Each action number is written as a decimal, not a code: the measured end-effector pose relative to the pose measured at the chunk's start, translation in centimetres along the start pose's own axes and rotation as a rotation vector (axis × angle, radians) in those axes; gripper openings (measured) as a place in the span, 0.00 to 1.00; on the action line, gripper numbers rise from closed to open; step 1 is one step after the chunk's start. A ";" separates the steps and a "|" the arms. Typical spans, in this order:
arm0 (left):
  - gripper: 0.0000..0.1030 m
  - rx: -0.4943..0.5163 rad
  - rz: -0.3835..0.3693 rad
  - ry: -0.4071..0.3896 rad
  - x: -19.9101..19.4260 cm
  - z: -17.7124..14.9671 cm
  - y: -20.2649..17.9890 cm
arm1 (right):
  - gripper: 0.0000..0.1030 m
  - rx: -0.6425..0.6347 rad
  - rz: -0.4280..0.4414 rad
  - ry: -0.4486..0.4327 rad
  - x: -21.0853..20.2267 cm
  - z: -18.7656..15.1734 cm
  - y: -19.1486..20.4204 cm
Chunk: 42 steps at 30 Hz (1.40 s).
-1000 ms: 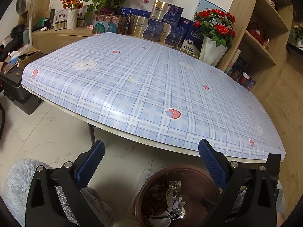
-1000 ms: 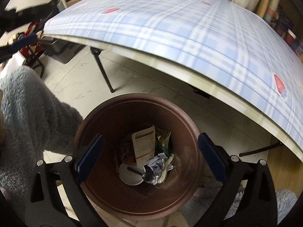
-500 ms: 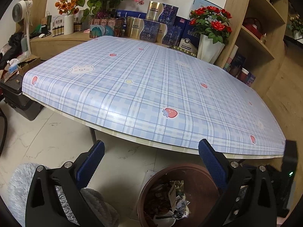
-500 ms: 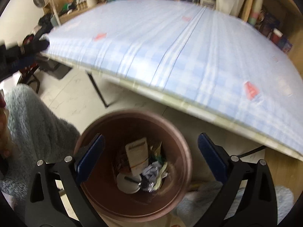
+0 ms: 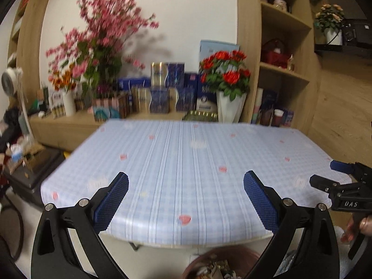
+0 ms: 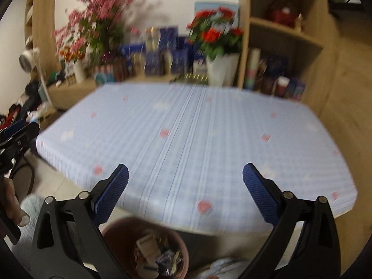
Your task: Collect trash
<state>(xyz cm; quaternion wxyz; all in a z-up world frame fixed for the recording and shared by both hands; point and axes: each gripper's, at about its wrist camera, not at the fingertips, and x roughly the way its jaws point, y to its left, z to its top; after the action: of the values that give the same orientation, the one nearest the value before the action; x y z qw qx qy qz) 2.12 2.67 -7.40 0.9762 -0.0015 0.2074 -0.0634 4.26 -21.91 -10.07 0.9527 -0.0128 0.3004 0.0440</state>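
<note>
wooden shelving [image 5: 283, 53] and flower vases behind, pink blossoms [image 5: 100, 37] at left, red roses [image 5: 224, 72] at right, blue boxes [image 5: 167, 93] between. blue plaid tablecloth [image 5: 186, 162] with small pink motifs, bare of litter. left gripper [image 5: 186, 200] level over near table edge, blue pads spread wide, nothing held. right gripper [image 6: 185, 193] likewise gaping wide and empty, also seen at right edge of left view [image 5: 344, 186]. brown bin [image 6: 148, 248] on floor below near table edge, just under the grippers, holding trash [image 6: 158, 255]: crumpled paper, a wrapper, scraps. fluffy grey sleeve [image 6: 30, 202] at lower left. both views blurred.
</note>
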 end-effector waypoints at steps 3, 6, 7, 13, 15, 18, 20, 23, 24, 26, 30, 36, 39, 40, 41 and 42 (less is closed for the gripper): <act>0.94 0.032 0.014 -0.042 -1.1 3.0 -0.8 | 0.94 0.013 -0.011 -0.049 -2.0 2.0 -0.7; 0.94 0.050 0.004 -0.073 -2.1 4.9 -1.2 | 0.94 0.027 -0.019 -0.097 -4.0 3.4 -1.6; 0.94 0.053 0.003 -0.080 -2.3 5.3 -1.3 | 0.94 0.029 -0.021 -0.108 -4.6 3.7 -1.8; 0.94 0.103 0.018 -0.125 -4.0 7.1 -2.3 | 0.94 0.027 -0.039 -0.151 -6.9 4.8 -2.3; 0.94 0.112 0.038 -0.131 -4.3 7.3 -2.6 | 0.94 0.026 -0.042 -0.164 -7.5 5.1 -2.5; 0.94 0.121 0.042 -0.135 -4.6 7.3 -3.0 | 0.94 0.022 -0.046 -0.172 -8.0 5.3 -2.5; 0.94 0.118 0.035 -0.130 -4.8 7.3 -3.1 | 0.94 0.020 -0.046 -0.176 -8.3 5.4 -2.4; 0.94 0.123 0.030 -0.124 -4.8 7.3 -3.3 | 0.94 0.016 -0.048 -0.181 -8.4 5.6 -2.4; 0.94 0.122 0.029 -0.122 -4.8 7.3 -3.3 | 0.94 0.015 -0.047 -0.181 -8.5 5.6 -2.2; 0.94 0.118 0.026 -0.114 -4.7 7.3 -3.2 | 0.94 0.016 -0.043 -0.184 -8.5 5.6 -2.2; 0.94 0.107 0.044 -0.110 -4.7 7.1 -3.0 | 0.94 0.019 -0.038 -0.185 -8.5 5.6 -2.2; 0.94 0.095 0.052 -0.101 -4.6 7.0 -2.6 | 0.94 0.014 -0.037 -0.182 -8.4 5.6 -2.0; 0.94 0.096 0.058 -0.098 -4.6 6.9 -2.6 | 0.94 0.012 -0.034 -0.180 -8.3 5.6 -1.9; 0.94 0.096 0.060 -0.096 -4.5 6.9 -2.5 | 0.94 0.011 -0.034 -0.180 -8.3 5.6 -1.9; 0.94 0.095 0.062 -0.093 -4.5 6.9 -2.5 | 0.94 0.010 -0.034 -0.179 -8.2 5.6 -1.8; 0.94 0.093 0.064 -0.089 -4.4 6.9 -2.4 | 0.94 0.009 -0.034 -0.178 -8.2 5.7 -1.8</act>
<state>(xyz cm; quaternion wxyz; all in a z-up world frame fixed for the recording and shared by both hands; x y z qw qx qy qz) 0.60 0.65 0.72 0.9850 0.0477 0.1605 -0.0415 0.97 -24.02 -0.74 0.9763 -0.0098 0.2144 0.0277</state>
